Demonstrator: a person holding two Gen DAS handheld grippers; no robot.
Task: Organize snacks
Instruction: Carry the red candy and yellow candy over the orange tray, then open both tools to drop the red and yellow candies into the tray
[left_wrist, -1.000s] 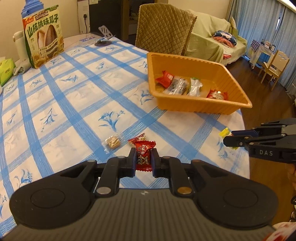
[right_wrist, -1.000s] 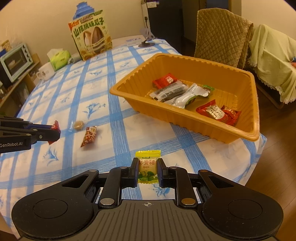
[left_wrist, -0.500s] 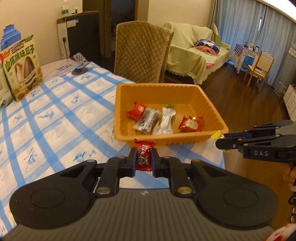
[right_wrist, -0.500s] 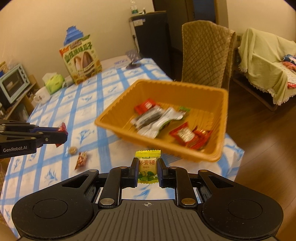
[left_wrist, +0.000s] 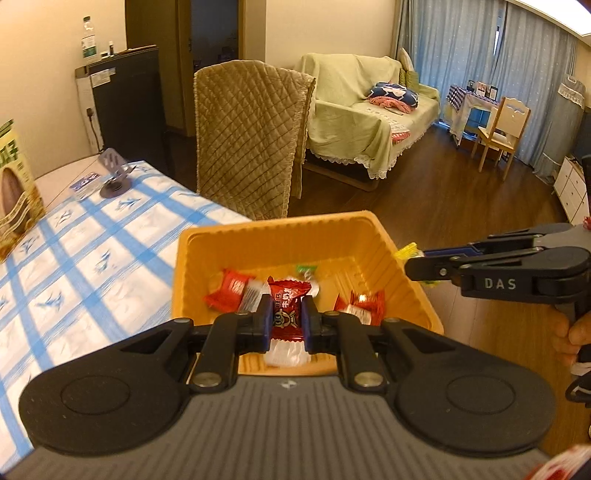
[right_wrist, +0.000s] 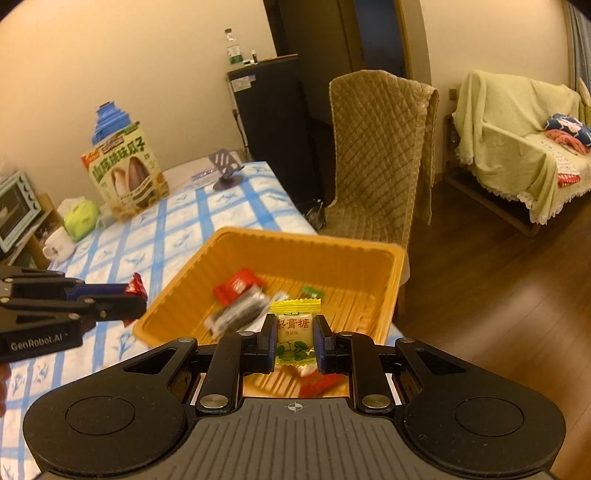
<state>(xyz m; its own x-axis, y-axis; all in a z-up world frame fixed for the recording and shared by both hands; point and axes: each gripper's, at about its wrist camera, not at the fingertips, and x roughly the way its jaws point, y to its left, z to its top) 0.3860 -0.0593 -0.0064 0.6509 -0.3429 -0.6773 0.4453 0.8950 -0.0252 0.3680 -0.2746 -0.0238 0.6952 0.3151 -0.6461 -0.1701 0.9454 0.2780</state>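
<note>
My left gripper (left_wrist: 283, 320) is shut on a red candy packet (left_wrist: 286, 312) and hangs over the near side of the orange tray (left_wrist: 295, 225). In the right wrist view my right gripper (right_wrist: 295, 339) is shut on a yellow candy packet (right_wrist: 294, 332), also above the orange tray (right_wrist: 306, 240). Several wrapped snacks lie inside the tray, among them a red packet (left_wrist: 229, 290) and a dark bar (right_wrist: 240, 314). From the left wrist view the right gripper (left_wrist: 410, 258) shows at the tray's right rim with the yellow packet (left_wrist: 406, 251). The left gripper (right_wrist: 136, 299) appears at the tray's left in the right wrist view.
The tray sits at the corner of a table with a blue checked cloth (left_wrist: 92, 240). A quilted chair (left_wrist: 251, 147) stands behind it. A green seed bag (right_wrist: 125, 173), a phone stand (right_wrist: 225, 166), a tissue pack (right_wrist: 81, 218) and a mug (right_wrist: 55, 247) are further back.
Both grippers have risen and moved forward from above the tablecloth to above the tray, each still holding its candy. The loose snacks on the cloth have dropped out of view.
</note>
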